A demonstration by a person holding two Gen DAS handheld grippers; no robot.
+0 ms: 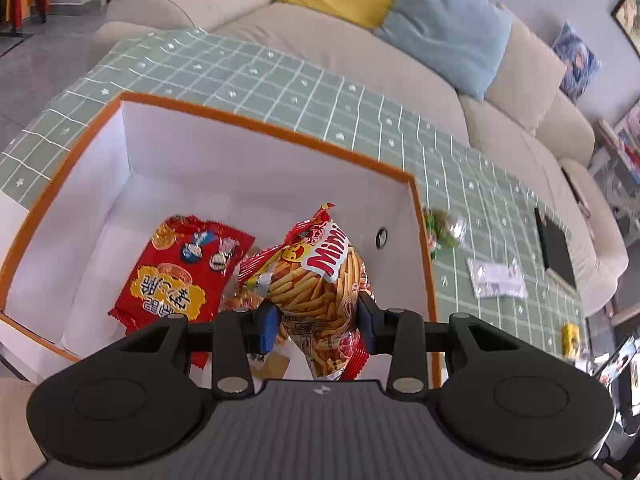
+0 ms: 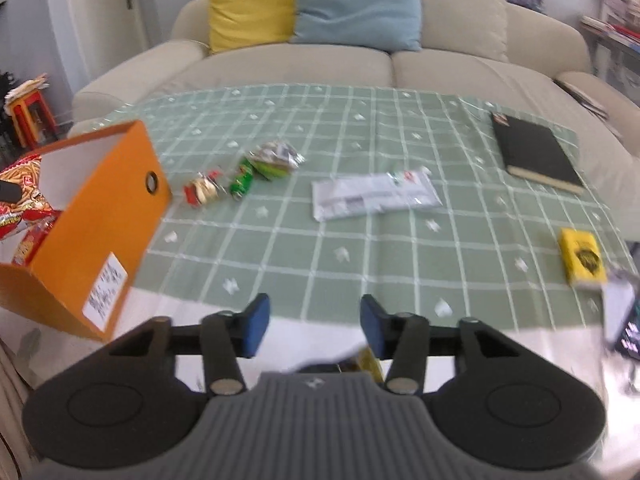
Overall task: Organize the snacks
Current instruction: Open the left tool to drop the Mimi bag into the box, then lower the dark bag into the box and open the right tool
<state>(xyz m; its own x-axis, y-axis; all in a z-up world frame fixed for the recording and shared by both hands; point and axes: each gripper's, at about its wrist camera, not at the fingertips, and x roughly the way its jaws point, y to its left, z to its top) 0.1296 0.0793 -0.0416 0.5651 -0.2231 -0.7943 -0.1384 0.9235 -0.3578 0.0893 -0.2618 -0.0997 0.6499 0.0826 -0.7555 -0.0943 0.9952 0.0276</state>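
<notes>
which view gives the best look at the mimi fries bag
The left wrist view. The fries bag fills its centre, label readable, pinched between the left gripper pads over the orange box. The right wrist view shows only a blurred sliver of it at the far left edge, behind the box wall.

The far half of the orange box [image 1: 256, 124] is bare floor; two snack bags [image 1: 320, 280] fill its near side. The green cloth [image 2: 320, 264] before the right gripper [image 2: 316, 326] lies free.
</notes>
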